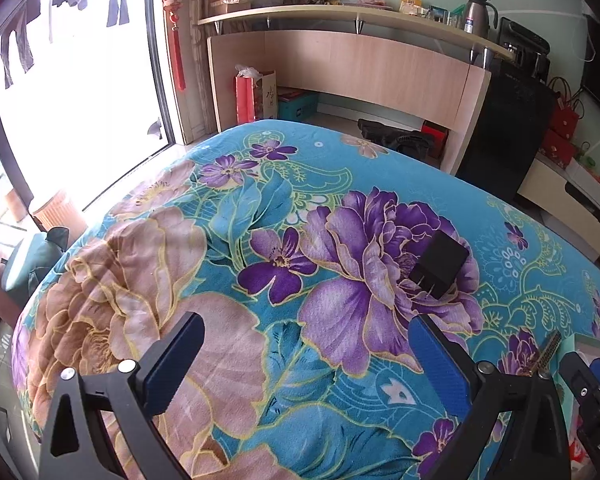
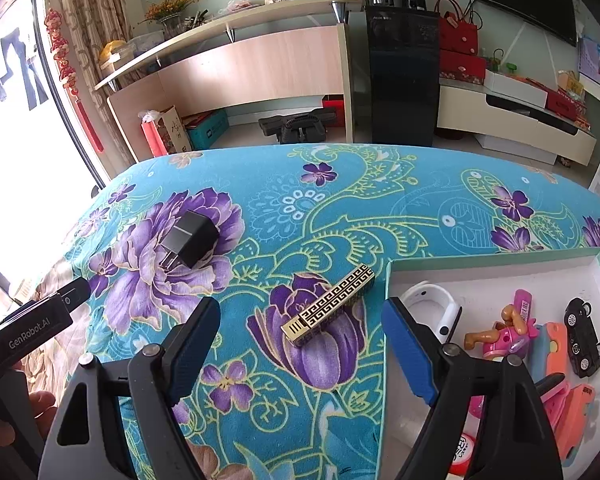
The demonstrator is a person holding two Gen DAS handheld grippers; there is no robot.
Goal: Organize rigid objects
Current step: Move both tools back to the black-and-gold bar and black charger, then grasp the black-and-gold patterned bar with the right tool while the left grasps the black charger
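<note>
A black plug adapter [image 1: 440, 266] lies on the floral blanket, ahead and to the right of my left gripper [image 1: 304, 340], which is open and empty. The adapter [image 2: 190, 238] also shows in the right wrist view, far left. A gold and black patterned bar [image 2: 328, 306] lies on the blanket just beyond my right gripper [image 2: 300, 326], whose jaws stand wide apart with nothing between them. One end of the bar [image 1: 548, 350] peeks in at the left view's right edge. A white box [image 2: 500, 270] at the right holds toys.
In the box lie a white ring [image 2: 432, 308], a pink toy figure [image 2: 504, 330], a black toy car [image 2: 582, 338] and orange pieces [image 2: 572, 404]. The other hand-held gripper [image 2: 32, 324] enters at the left. Beyond the blanket's far edge stand a desk [image 2: 252, 68] and black cabinet [image 2: 404, 76].
</note>
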